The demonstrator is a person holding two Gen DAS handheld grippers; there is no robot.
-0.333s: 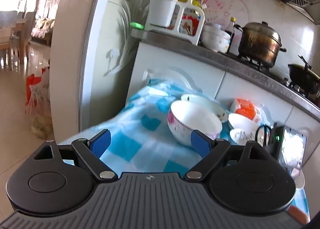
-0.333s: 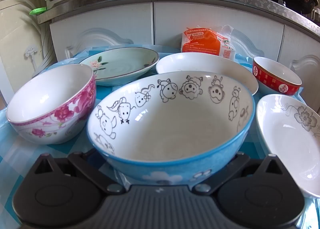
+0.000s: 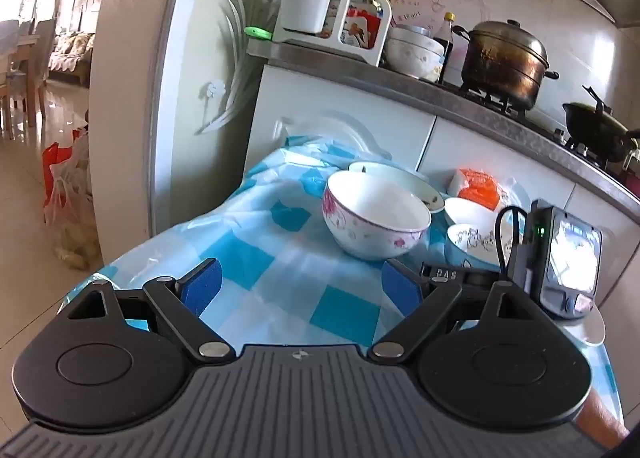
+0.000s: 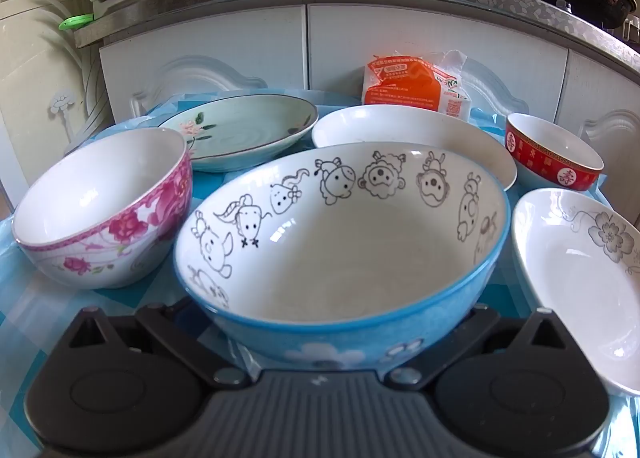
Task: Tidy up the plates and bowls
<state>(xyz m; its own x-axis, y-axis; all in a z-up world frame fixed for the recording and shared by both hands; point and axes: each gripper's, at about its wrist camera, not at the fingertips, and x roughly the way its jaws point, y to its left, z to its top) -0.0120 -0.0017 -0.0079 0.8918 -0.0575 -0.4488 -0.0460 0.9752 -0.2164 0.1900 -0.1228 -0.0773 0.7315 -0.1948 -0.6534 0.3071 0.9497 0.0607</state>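
- The left gripper [image 3: 300, 286] hovers over the near left corner of the surface [image 3: 256, 258] with its blue-padded fingers [image 3: 202, 286] spread wide and nothing between them.
- The right gripper [image 4: 320, 328] is also spread wide, straddling the blue cartoon bowl [image 4: 340, 258] at the near edge; its fingertips are hidden behind the bowl, so contact cannot be judged (the bowl sits on the checked cloth).
- The pink-flowered bowl [image 4: 104, 210] stands just left of the blue bowl; behind them lie a green plate [image 4: 244, 130] and a white plate [image 4: 400, 130].
- Only the right view shows the red bowl [image 4: 554, 154] near the far right corner and the grey-flowered plate [image 4: 580, 282], which is cut off at the right edge.
- Only the left view shows the pot [image 3: 504, 58] on the stove, the hallway floor, and the right gripper's camera unit [image 3: 568, 262], which blocks the right-hand dishes.
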